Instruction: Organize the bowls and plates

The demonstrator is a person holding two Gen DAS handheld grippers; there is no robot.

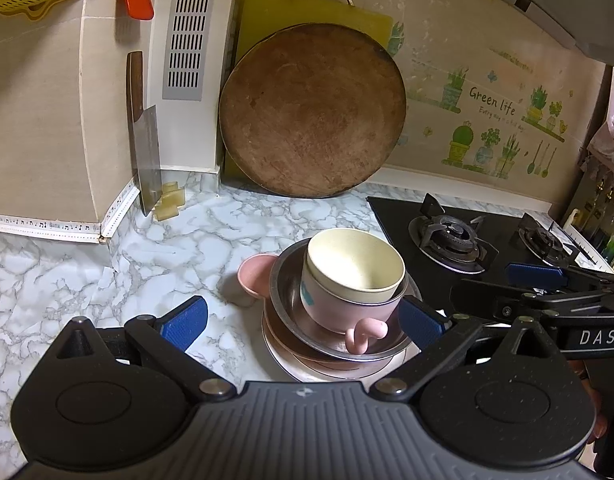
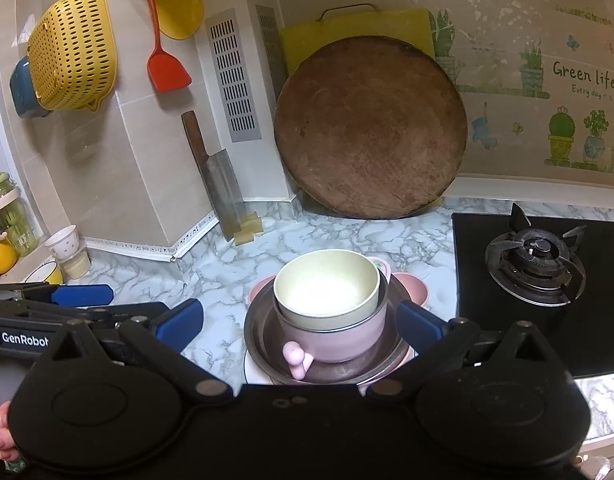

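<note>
A stack stands on the marble counter: a cream bowl [image 1: 355, 264] sits inside a pink bowl with ear-shaped knobs [image 1: 347, 312], inside a steel bowl [image 1: 291, 292], on a pink eared dish [image 1: 255, 276] and a white plate [image 1: 307, 372]. The same stack shows in the right wrist view, with the cream bowl [image 2: 327, 288], the pink bowl [image 2: 339, 340] and the steel bowl [image 2: 263, 332]. My left gripper [image 1: 303, 322] is open, its fingers either side of the stack. My right gripper [image 2: 301, 326] is open, also astride the stack. Neither touches it.
A round wooden board [image 1: 311, 112] and a yellow cutting board [image 1: 267, 12] lean on the back wall. A cleaver [image 1: 145, 152] stands at the left corner. A black gas hob [image 1: 459, 240] lies right of the stack. Cups [image 2: 63, 244] stand far left.
</note>
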